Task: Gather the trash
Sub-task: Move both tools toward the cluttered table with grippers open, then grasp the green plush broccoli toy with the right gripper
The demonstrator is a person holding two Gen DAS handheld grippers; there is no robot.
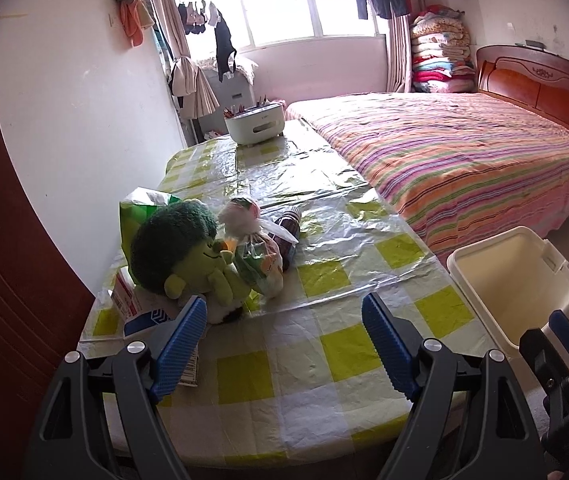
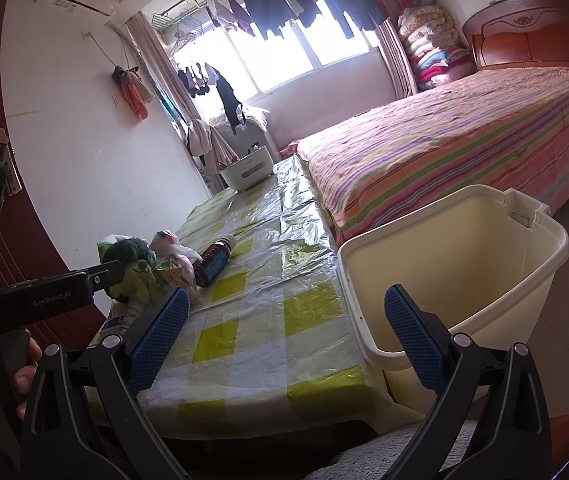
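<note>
A cream plastic bin (image 1: pixel 516 280) (image 2: pixel 456 264) stands beside the table's right edge. On the table's left side lie a brown bottle (image 1: pixel 284 240) (image 2: pixel 214 262), a tied plastic bag (image 1: pixel 256 256) (image 2: pixel 176 262), a green packet (image 1: pixel 140 212) and small cartons (image 1: pixel 132 304), clustered around a green plush toy (image 1: pixel 188 256) (image 2: pixel 132 268). My left gripper (image 1: pixel 284 324) is open above the near table, with the toy just beyond its left finger. My right gripper (image 2: pixel 284 316) is open, spanning the table's right edge and the bin's near rim.
The table (image 1: pixel 284 380) carries a yellow-checked cloth under clear plastic. A white organiser box (image 1: pixel 254 124) sits at its far end. A striped bed (image 1: pixel 464 152) runs along the right. A brown door (image 1: pixel 4 280) and white wall bound the left.
</note>
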